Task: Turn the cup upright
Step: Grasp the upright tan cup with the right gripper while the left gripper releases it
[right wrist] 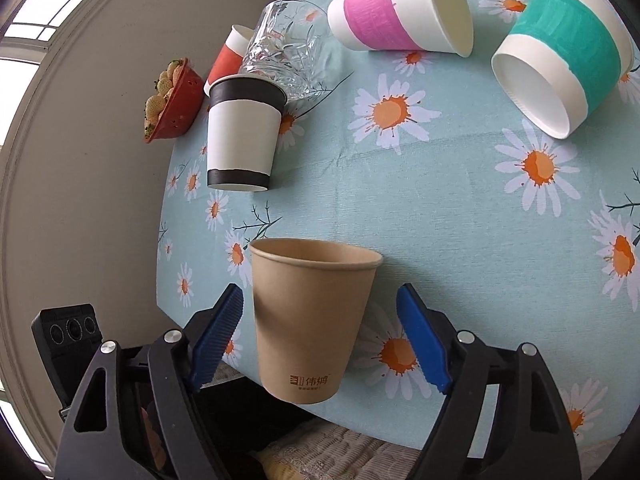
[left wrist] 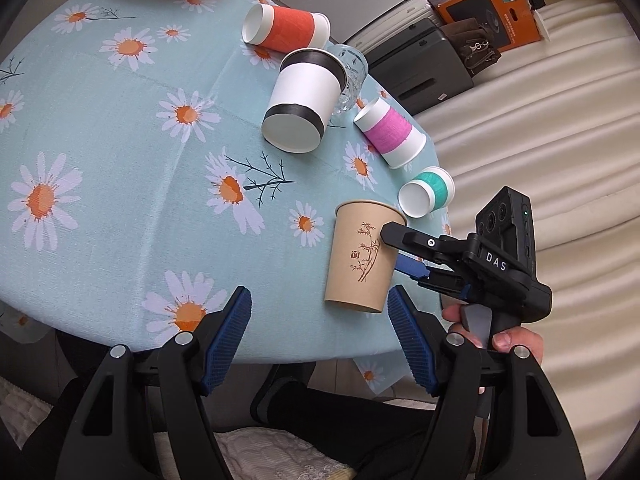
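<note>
Kraft cup [right wrist: 310, 320] stands upright, rim up, near the tabletop [left wrist: 120, 200] edge closest to the operator. Flip looks done for this one; step in hand reads as release/retreat

Right claw [right wrist: 320, 340]: wide, blue pads [right wrist: 218, 336] either side of the cup with a visible gap on both, not touching. In the left wrist view its upper finger sits right at the cup's rim, contact there can't be confirmed

Left claw [left wrist: 320, 344]: wide, holding nothing, hanging just off the tabletop edge, cup just ahead of its right pad

Still on their sides: orange-band cup [left wrist: 286, 28], black-band cup [left wrist: 304, 100], pink-band cup [left wrist: 390, 132], teal-band cup [left wrist: 426, 192]. Glass tumbler [left wrist: 352, 76] is behind the black-band one, touching or nearly so

Risks:
- cup is light, empty and close to the edge; a pad clipping the wall or rim on retreat would tip it or send it off the tabletop
- retreat at an angle instead of straight back drags a pad across the cup
- left claw's right pad is close enough to bump it if that hand drifts forward
- teal-band cup lies near the kraft cup and the edge; a knocked cup could set it rolling
- going for the black-band cup next risks shoving the tumbler
</note>
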Action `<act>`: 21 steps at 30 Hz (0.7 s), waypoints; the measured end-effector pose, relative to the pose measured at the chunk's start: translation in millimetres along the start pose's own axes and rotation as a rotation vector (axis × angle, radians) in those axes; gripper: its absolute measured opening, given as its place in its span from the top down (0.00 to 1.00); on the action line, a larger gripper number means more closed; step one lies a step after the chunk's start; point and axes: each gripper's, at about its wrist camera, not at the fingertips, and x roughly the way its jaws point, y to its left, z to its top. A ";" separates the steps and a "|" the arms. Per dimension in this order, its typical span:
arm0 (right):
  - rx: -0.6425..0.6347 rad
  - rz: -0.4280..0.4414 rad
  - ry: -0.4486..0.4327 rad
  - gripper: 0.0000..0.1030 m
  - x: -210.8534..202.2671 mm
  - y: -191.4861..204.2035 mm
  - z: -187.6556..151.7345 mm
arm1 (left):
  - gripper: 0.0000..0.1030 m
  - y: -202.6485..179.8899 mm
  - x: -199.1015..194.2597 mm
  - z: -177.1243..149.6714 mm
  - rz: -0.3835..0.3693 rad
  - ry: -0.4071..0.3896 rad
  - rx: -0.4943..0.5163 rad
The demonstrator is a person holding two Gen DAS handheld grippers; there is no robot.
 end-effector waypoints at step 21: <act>-0.017 -0.056 0.009 0.39 -1.0 17.7 3.9 | 0.33 10.9 0.3 -16.4 -0.050 -0.019 -0.025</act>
